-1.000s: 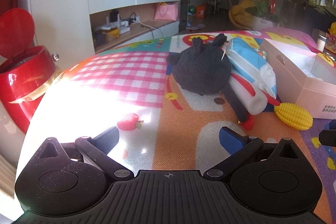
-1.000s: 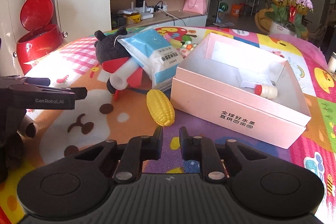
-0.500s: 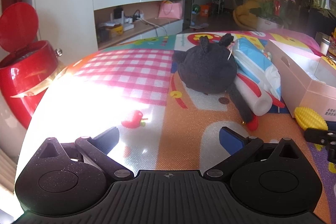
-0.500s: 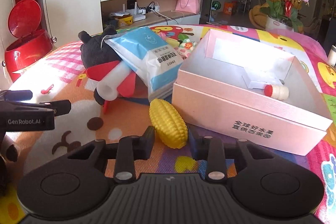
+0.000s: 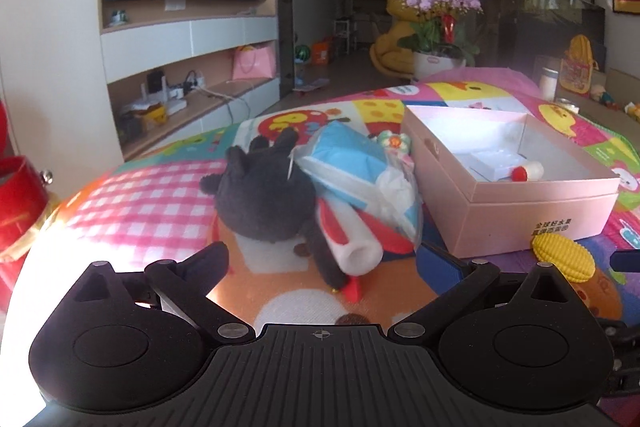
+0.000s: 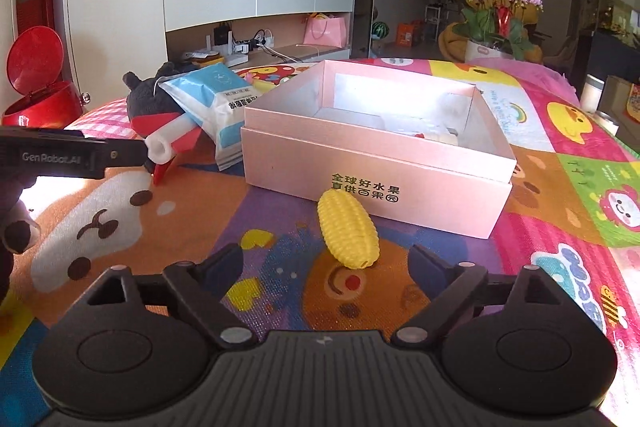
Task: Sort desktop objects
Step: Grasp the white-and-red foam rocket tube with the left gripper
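Observation:
A yellow toy corn (image 6: pixel 348 235) lies on the colourful play mat (image 6: pixel 120 211), just in front of the pink open box (image 6: pixel 360 167). My right gripper (image 6: pixel 326 263) is low over the mat with its jaws opening; the corn's near end sits between the fingertips, untouched. My left gripper (image 5: pixel 322 259) stands open. Just ahead of it lie a white foam tube with red fins (image 5: pixel 352 247), a black plush (image 5: pixel 260 203) and a blue-white packet (image 5: pixel 352 167). Inside the box (image 5: pixel 520 211) lies a small white bottle with a red cap (image 5: pixel 528 171).
A red flip-lid bin (image 6: pixel 36 87) stands off the mat's left edge. Purple flowers in a pot (image 6: pixel 496 15) are beyond the far edge, and a white cup (image 6: pixel 592 93) at the far right. The left gripper's finger (image 6: pixel 80 157) reaches in from the left.
The right gripper went from shut to wide open and moved up to the corn, which now lies between its fingers. The left gripper shifted right toward the plush and tube, staying open.

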Action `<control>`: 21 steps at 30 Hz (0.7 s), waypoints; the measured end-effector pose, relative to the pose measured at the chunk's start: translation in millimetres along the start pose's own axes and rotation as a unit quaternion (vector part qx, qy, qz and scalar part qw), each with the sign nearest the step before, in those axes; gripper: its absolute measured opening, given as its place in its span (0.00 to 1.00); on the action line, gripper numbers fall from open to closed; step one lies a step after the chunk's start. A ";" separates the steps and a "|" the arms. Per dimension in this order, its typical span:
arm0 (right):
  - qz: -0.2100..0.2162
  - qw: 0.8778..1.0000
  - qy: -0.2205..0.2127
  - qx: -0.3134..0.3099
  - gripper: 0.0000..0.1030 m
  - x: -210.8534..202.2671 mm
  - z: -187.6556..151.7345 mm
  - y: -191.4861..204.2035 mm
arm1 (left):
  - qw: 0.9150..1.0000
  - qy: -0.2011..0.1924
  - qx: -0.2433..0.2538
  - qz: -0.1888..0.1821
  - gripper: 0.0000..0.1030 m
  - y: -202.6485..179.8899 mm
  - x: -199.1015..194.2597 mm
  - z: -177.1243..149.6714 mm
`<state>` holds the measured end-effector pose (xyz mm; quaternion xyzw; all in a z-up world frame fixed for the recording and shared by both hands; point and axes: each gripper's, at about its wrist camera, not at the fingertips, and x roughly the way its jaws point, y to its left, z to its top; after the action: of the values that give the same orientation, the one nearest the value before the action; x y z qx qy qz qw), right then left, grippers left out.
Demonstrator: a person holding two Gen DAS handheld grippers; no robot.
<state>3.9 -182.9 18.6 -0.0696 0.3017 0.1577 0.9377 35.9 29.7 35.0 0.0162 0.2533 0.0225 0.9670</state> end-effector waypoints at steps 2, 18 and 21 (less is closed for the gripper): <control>0.002 1.000 0.001 -0.001 0.94 -0.1 -0.7 0.5 | 1.000 0.005 0.024 0.005 0.73 -11.8 13.0 5.3; 0.019 0.996 0.039 0.079 1.00 13.7 -0.3 -23.1 | 0.995 0.036 0.088 -0.034 0.31 -8.6 -28.5 -21.1; 0.014 0.996 0.043 0.072 1.00 14.8 0.3 -19.9 | 0.990 0.062 0.080 -0.095 0.31 -2.1 -51.5 -33.9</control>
<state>22.2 -197.9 10.8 -0.0039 0.3534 0.1458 0.9240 -25.4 25.7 30.5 0.0678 0.3145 -0.0887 0.9427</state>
